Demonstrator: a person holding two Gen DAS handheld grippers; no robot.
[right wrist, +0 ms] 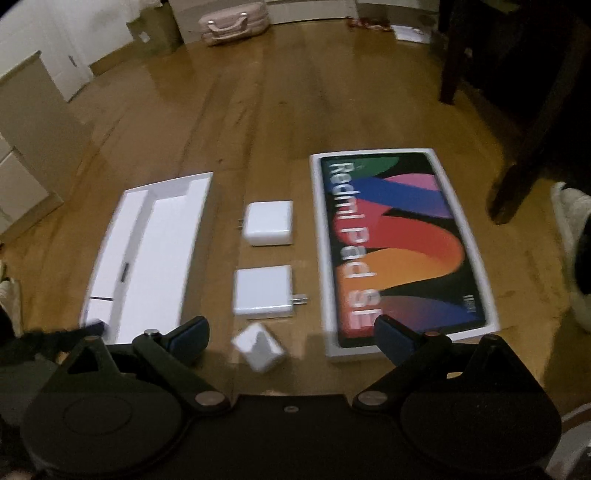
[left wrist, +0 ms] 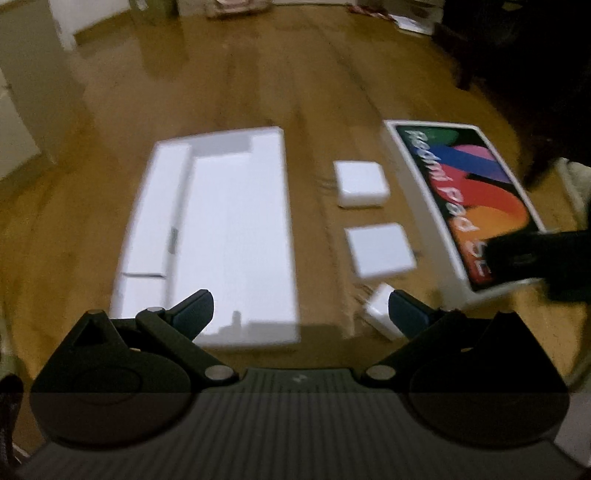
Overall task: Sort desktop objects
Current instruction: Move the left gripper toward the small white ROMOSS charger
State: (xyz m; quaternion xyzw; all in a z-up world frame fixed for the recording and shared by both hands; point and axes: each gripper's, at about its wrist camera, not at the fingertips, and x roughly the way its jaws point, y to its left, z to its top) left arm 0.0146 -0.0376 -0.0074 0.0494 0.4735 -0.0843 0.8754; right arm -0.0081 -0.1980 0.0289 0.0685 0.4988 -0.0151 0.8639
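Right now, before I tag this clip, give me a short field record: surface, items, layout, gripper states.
surface: wooden floor
open tray: white box tray, empty compartments, on the left
lid: Redmi Pad SE box lid, printed side up, on the right
chargers: far charger, middle charger, near charger, in a column between tray and lid
near charger: tilted, smaller in view
left gripper: fingers spread, holding nothing
right gripper: fingers spread, holding nothing
background: pink bag
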